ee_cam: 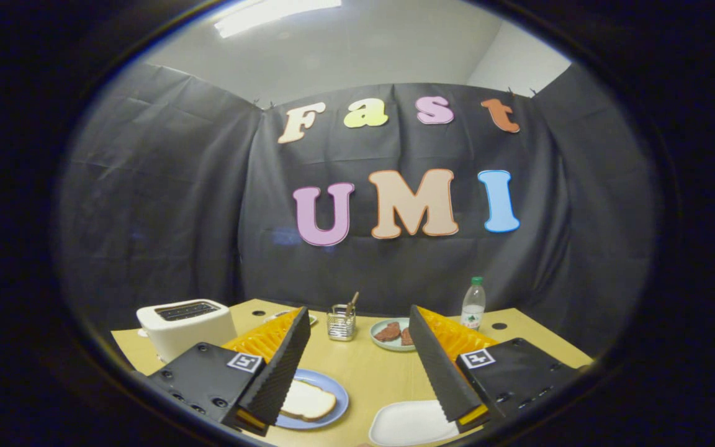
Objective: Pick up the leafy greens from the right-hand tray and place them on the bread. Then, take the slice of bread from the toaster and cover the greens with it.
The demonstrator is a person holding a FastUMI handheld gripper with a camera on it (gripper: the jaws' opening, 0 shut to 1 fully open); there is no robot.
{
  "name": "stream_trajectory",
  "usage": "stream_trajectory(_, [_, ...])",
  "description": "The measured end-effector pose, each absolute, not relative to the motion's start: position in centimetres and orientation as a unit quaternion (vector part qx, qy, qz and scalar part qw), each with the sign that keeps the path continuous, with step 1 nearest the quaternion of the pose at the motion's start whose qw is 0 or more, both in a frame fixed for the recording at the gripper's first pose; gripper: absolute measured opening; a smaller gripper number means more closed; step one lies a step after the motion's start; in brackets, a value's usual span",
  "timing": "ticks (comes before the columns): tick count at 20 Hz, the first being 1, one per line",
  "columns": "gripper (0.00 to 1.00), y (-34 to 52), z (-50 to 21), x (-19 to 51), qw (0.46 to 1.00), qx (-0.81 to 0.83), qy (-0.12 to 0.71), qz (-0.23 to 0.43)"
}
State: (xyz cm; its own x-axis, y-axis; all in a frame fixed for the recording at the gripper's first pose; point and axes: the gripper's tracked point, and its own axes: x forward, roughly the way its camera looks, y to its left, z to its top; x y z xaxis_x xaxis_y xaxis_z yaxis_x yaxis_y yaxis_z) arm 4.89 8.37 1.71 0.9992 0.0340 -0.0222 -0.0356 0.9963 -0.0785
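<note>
Two fingers (pixel 277 366) of the gripper (pixel 359 308) stand wide apart with nothing between them, so we log the tool as open and carrying nothing. It is held high and level over the near edge of the table (pixel 364 372), probably so the whole layout stays in sight.

Just under the left finger, near the table's near-left edge, a blue plate (pixel 340 390) holds one slice of bread (pixel 308 400), lying flat with its top bare. Beside the right finger, at the near edge, sits a white tray (pixel 407 422); the part we see is plain white and the finger hides the rest, so we cannot place the leafy greens.

Beyond the left finger, at the left edge, stands the toaster (pixel 187 326), slot up; the slot is too dark to tell whether a slice sits inside.

Past the fingertips, mid-table, we note a wire holder (pixel 341 326) and a pale green plate (pixel 375 333) with brown pieces (pixel 388 333). A bottle (pixel 473 304) stands at the far edge.
</note>
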Motion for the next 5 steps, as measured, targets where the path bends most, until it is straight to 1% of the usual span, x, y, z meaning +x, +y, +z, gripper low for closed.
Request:
stream_trajectory(3, [0.99, 7.5, 0.6, 3.7, 0.999, -0.016, 0.014, 0.033])
stream_trajectory(5, [0.99, 5.7, 0.9, 3.4, 1.0, -0.016, 0.01, 0.018])
